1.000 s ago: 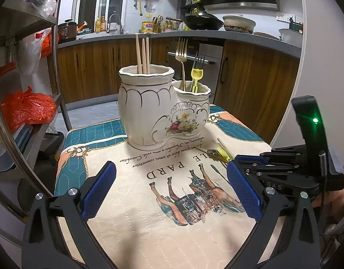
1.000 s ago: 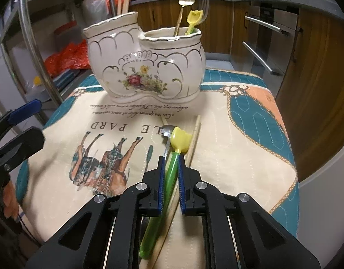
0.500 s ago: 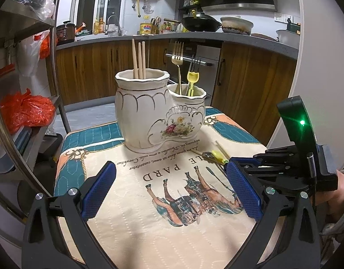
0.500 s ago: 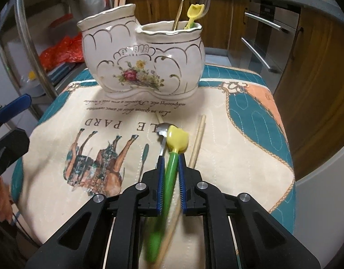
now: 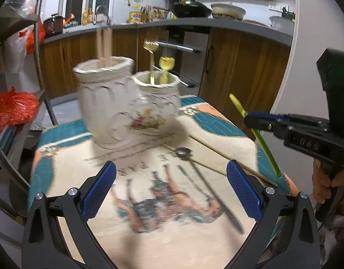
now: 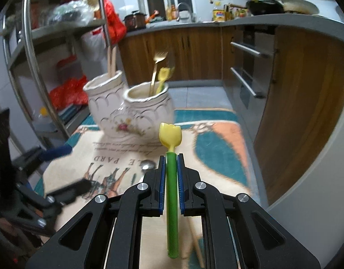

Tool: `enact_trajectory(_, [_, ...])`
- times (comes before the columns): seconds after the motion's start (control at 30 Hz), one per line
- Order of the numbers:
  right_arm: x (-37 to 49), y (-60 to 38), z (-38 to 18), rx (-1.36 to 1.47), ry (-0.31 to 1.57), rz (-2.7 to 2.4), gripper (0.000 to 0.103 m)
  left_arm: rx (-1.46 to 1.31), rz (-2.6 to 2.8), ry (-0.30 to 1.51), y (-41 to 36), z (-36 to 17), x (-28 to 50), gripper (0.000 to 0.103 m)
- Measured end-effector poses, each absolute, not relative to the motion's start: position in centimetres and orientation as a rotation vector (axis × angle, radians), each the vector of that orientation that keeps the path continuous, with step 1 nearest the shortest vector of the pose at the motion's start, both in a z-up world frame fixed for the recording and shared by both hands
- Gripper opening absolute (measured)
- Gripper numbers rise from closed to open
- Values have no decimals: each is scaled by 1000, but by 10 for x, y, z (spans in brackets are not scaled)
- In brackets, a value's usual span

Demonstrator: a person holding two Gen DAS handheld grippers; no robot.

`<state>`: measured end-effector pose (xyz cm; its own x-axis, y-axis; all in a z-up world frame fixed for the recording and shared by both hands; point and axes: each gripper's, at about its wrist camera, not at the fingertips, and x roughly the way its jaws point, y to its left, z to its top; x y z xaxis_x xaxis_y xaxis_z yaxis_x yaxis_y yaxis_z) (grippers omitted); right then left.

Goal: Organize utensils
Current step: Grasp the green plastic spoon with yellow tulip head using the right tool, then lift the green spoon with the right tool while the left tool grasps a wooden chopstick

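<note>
Right tongs (image 6: 170, 174) clamp a green-handled yellow spoon (image 6: 171, 150) above the desk (image 5: 149, 235), ceramic holder (image 6: 129, 109) at 11 o'clock; left tongs (image 5: 170, 192) gape, released.

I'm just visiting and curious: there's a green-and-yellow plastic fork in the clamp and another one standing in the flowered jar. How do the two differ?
The green-handled plastic fork with the yellow tulip-shaped head is clamped in the right gripper, off the printed tablecloth; the matching plastic fork stands in the cream ceramic holder's lower cup. The held fork's whole green handle shows; the stored fork's handle is mostly hidden in the cup. Both have the same yellow head, pointing up.
</note>
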<state>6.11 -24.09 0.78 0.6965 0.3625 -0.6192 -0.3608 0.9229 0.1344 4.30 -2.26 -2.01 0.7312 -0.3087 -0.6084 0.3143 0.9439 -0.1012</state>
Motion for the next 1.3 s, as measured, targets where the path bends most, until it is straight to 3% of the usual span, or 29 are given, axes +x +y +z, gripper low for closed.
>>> enact_trajectory(0.23, [62,-283,7,36,663,358,11,2,-389,761,-73,-34,62,87])
enact_trajectory(0.6, [55,-324,-4,97,664,333,11,-34,-344,866,-125,-54,85,64])
enact_trajectory(0.83, [53,-336,-6,124,664,334,11,106,-252,883,-163,-67,90,51])
enact_trajectory(1.0, [50,-340,-6,134,657,345,11,157,-217,870,-170,-66,91,16])
enact_trajectory(1.23, [48,-342,-6,146,657,361,11,103,-261,890,-160,-64,101,10])
enact_trajectory(1.3, [47,-342,-6,146,654,365,11,67,-286,896,-156,-61,101,4])
